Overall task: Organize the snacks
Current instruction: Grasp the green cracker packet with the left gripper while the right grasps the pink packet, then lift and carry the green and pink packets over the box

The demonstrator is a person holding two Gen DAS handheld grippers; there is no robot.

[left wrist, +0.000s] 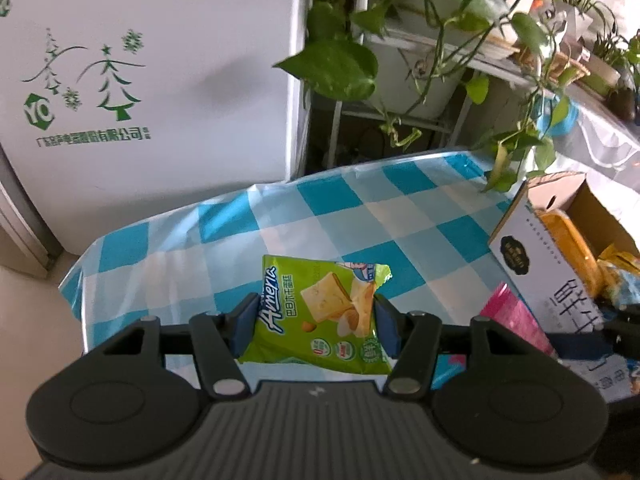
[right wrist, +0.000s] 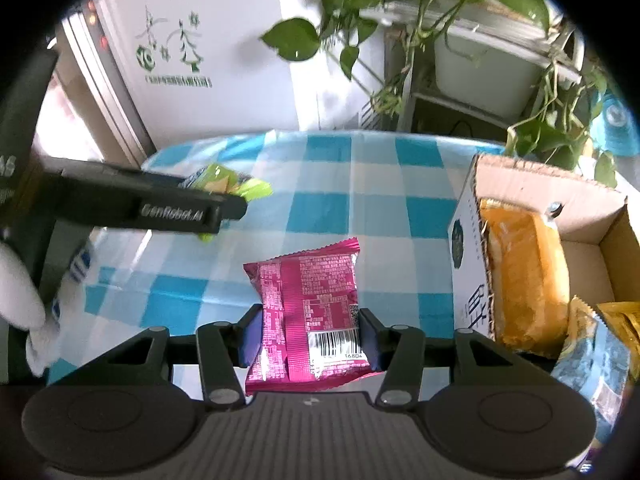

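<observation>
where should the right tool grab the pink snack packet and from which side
Grip the pink snack packet across its lower half, pads on the two long side edges, coming from the barcode end. It lies flat and lengthwise along the right tool, so its narrow width fits the opening.

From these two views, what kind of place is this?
Probably a home: a checked tablecloth, trailing houseplants on a rack, and a white appliance, perhaps a fridge or freezer, beside the table.
</observation>
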